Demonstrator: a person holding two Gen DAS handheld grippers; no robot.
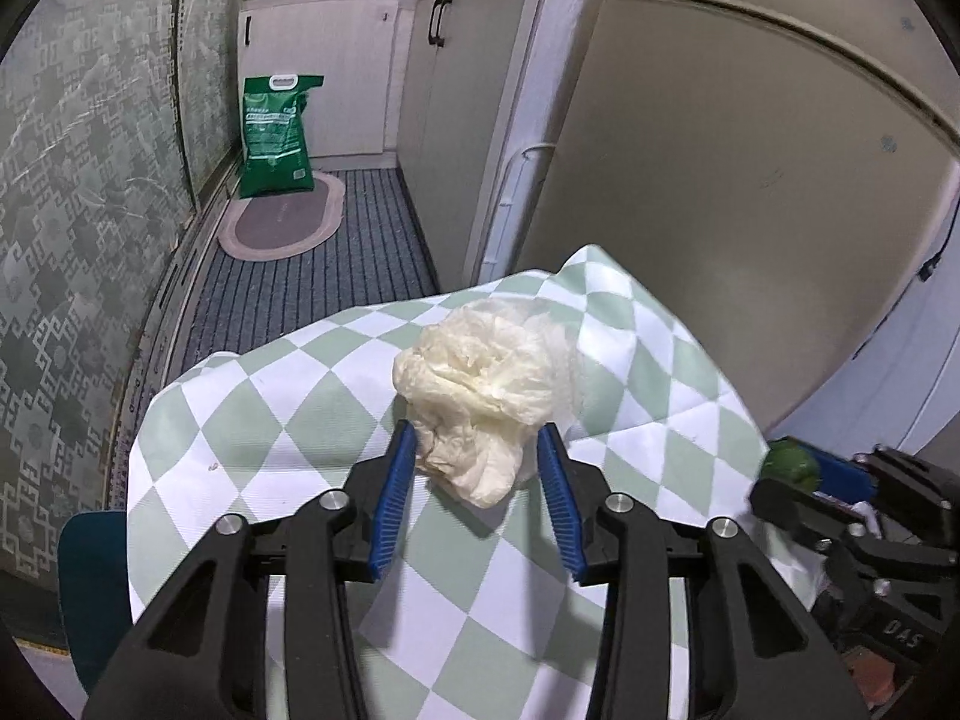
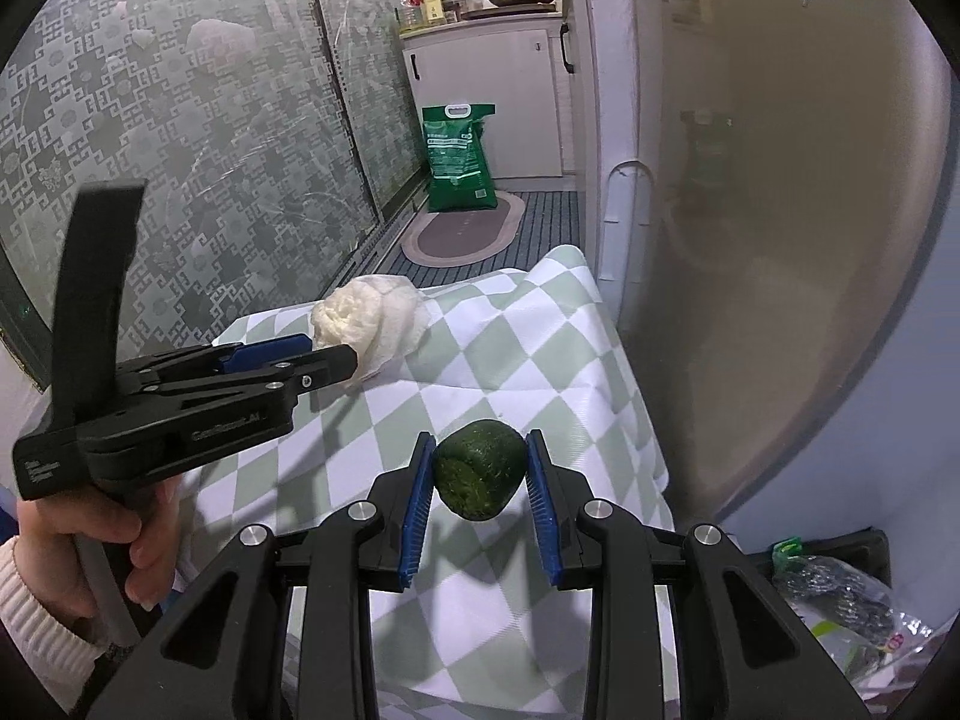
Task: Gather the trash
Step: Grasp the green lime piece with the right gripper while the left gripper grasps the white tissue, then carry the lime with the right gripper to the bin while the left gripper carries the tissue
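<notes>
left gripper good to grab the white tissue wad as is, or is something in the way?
Probably yes. The tissue wad already sits between the left gripper pads on the checkered cloth, with nothing in between. The right gripper, holding the green ball, is off to the side.

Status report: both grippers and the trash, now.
Left gripper straddling the crumpled white wrapper, not clamped. Right gripper shut on the dark green lump, lifted over the checkered tablecloth. Nothing in the way.
</notes>
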